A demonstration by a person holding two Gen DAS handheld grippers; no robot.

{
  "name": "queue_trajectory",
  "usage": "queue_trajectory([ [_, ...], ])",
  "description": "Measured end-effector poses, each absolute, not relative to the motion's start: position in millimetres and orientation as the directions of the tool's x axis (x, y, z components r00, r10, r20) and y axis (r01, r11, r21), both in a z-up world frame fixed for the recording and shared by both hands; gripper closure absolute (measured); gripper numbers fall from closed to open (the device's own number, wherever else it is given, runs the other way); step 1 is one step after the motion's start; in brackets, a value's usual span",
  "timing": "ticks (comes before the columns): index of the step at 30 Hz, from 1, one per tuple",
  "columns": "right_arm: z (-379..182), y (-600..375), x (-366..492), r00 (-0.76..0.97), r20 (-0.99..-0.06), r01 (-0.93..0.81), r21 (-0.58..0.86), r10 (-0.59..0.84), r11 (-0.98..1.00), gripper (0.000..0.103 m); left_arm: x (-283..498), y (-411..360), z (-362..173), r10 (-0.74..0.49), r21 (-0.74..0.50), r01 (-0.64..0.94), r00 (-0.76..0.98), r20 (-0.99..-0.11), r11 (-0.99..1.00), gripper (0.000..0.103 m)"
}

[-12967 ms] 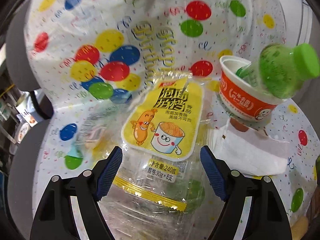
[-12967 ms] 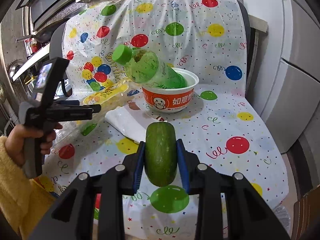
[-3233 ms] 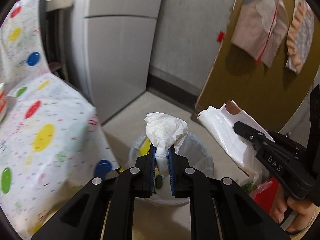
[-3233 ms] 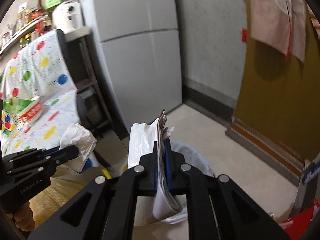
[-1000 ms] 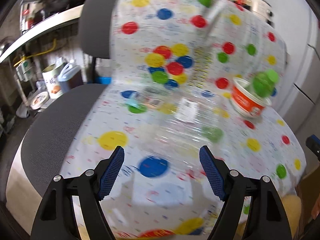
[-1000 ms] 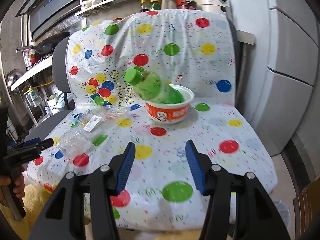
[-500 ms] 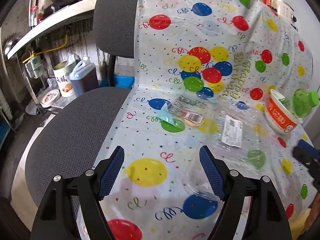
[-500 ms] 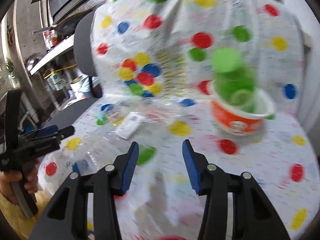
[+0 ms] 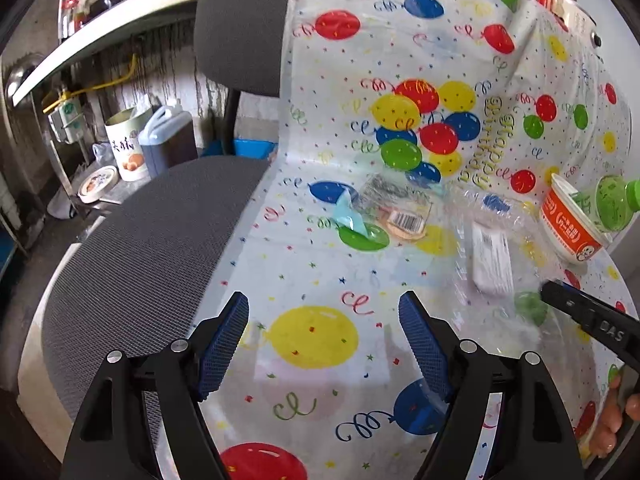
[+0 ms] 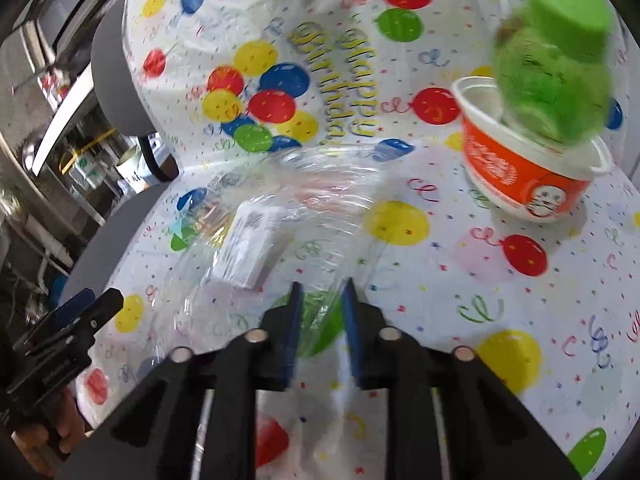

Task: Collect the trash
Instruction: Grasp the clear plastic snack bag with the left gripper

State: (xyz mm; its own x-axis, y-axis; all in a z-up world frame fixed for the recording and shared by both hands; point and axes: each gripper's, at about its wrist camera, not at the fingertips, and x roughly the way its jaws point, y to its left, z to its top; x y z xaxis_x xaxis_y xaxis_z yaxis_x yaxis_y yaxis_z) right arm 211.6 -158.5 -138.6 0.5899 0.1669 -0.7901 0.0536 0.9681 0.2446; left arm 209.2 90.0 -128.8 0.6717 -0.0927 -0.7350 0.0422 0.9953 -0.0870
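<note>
Below, right gripper (image 10: 319, 300) jaws just closing on the crumpled clear plastic bag (image 10: 256, 240), contact blurred; left gripper (image 9: 323, 336) jaws wide apart, empty, over the balloon-print cloth (image 9: 316, 336). Beyond lay a small wrapper (image 9: 394, 212) and an orange cup (image 10: 520, 176) holding a blurred green bottle (image 10: 552, 60)

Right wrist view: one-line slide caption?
Right tool closing over clear plastic wrapper on balloon-print cover; green bottle sits in orange bowl.
</note>
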Motion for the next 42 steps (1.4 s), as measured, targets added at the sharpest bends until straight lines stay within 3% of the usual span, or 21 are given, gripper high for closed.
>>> queue_trajectory([
  [7,-131,-218,164,0.576,-0.817,0.131,0.134,0.034,0.982,0.093,232,66,-130,-0.127,-0.061,0.124,0.644,-0.754,0.990,0.025],
  [11,-135,-242,146,0.568,-0.823,0.157,0.105,-0.002,0.982,0.093,255,33,-137,-0.114,0.014,0.192,0.639,-0.761,0.981,0.025],
  [13,-134,-248,143,0.575,-0.818,0.155,0.113,0.003,0.981,0.088,268,15,-140,-0.103,0.062,0.228,0.644,-0.758,0.972,0.025],
  [15,-131,-249,141,0.594,-0.804,0.139,0.107,0.003,0.984,0.066,279,4,-144,-0.097,0.087,0.249,0.641,-0.762,0.965,0.026],
  [16,-130,-248,141,0.600,-0.800,0.132,0.100,0.001,0.986,0.062,285,-1,-146,-0.101,0.092,0.266,0.630,-0.770,0.959,0.027],
  [21,-125,-244,142,0.622,-0.783,0.090,0.061,-0.008,0.994,0.060,307,-5,-158,-0.128,0.059,0.300,0.567,-0.814,0.952,0.031],
  [23,-124,-242,144,0.628,-0.778,0.083,0.064,-0.002,0.994,0.060,309,1,-159,-0.157,0.016,0.295,0.555,-0.817,0.955,0.040],
  [29,-127,-241,143,0.627,-0.779,0.070,0.068,0.009,0.995,0.060,308,11,-159,-0.193,-0.044,0.274,0.543,-0.817,0.961,0.098],
  [32,-124,-242,139,0.635,-0.773,0.073,0.069,0.007,0.995,0.060,300,13,-151,-0.179,-0.028,0.261,0.576,-0.798,0.965,0.102],
  [42,-110,-251,117,0.658,-0.753,0.098,0.101,0.012,0.990,0.058,210,8,-81,-0.362,-0.161,0.348,0.656,-0.663,0.924,0.103],
])
